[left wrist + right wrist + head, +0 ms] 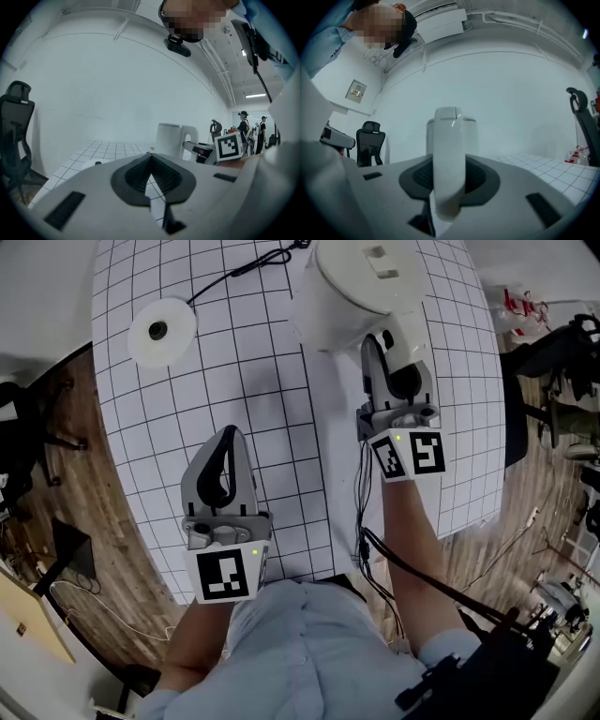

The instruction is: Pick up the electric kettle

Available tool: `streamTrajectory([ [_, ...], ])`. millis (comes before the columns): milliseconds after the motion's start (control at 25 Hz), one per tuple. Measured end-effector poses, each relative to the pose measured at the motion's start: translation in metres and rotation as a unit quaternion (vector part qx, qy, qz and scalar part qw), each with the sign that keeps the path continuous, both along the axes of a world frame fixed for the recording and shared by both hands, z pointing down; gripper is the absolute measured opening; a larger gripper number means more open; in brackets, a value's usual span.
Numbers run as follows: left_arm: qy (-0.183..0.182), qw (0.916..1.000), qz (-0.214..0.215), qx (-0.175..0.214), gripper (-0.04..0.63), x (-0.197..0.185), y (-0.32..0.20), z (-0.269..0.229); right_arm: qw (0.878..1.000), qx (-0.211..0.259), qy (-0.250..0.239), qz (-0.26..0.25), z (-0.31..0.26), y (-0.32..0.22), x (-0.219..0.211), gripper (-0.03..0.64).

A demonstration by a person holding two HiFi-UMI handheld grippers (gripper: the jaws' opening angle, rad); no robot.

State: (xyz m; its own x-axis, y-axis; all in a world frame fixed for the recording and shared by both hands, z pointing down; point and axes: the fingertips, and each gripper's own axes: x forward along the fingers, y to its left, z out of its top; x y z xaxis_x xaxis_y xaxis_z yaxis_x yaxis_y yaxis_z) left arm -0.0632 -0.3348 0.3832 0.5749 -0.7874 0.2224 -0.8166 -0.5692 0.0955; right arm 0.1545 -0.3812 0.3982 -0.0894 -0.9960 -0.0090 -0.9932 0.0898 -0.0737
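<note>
The electric kettle [361,287] is found standing upright on the gridded table mat [272,399], at the far side and right of centre, with its handle [449,159] turned back towards the person. The right gripper [386,345] is placed directly at that handle and held about level. In the right gripper view the handle runs vertically through the jaws, with the kettle body straight behind it. The jaws are partly closed and no gap is seen between pads and handle on either side, so a grip on the handle is judged to be in place. The left gripper [228,439] is held well apart from the kettle, nearer the person and left of centre. Its jaws are closed together with nothing between them, so the right hand is clearly the nearer one. A straight upward lift along the handle's long axis is indicated. Nothing is seen above the kettle. The round power base [161,331] and its cord [234,273] lie well to the left. The mat's right edge is noted near the kettle, so sideways drift that way is judged undesirable.
</note>
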Motion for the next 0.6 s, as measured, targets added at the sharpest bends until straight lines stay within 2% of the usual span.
streamTrajectory([
  [160,-0.008,0.9995,0.013,0.029,0.000,0.001,0.010,-0.007,1.000,-0.008,0.013,0.003,0.002,0.000,-0.001,0.114],
  [360,-0.006,0.9994,0.006,0.035,0.000,-0.003,0.030,-0.020,0.999,-0.033,0.013,0.016,0.006,0.018,-0.001,0.175],
  [480,-0.006,0.9991,0.000,0.041,0.000,-0.005,0.047,-0.028,0.999,-0.044,0.015,0.026,0.007,0.035,-0.001,0.179],
  [600,-0.005,0.9979,0.000,0.065,0.000,-0.005,0.066,-0.040,0.999,-0.039,0.016,0.023,-0.002,0.059,-0.006,0.174],
])
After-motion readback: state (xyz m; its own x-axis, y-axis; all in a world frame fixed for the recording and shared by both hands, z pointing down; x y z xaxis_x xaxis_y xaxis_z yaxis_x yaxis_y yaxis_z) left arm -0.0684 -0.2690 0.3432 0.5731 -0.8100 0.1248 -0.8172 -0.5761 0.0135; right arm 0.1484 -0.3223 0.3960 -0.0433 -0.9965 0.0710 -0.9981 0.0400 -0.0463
